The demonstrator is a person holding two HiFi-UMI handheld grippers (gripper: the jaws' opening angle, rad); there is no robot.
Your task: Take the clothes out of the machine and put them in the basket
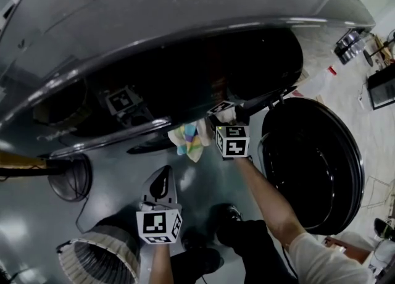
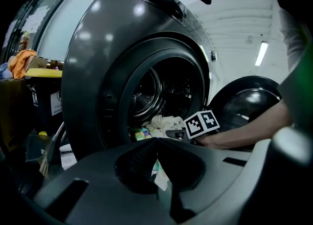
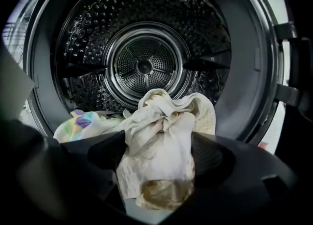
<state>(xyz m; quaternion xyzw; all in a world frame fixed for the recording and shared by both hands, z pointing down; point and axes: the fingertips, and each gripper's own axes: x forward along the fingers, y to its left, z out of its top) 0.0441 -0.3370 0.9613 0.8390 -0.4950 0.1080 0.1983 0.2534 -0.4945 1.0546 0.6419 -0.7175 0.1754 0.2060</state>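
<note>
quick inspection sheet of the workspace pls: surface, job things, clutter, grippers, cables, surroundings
surface: pale floor beside the machine; no table seen
job's things: washing machine with its door swung open; cream cloth and pastel cloth lie at the mouth of the drum; basket not made out
clutter: orange cloth by a yellow-topped bin; ribbed duct hose
grippers: right gripper has its jaws apart, cream cloth between them; left gripper has its jaws together, empty, outside the opening
cables: nothing seen
surroundings: strip light overhead
</note>
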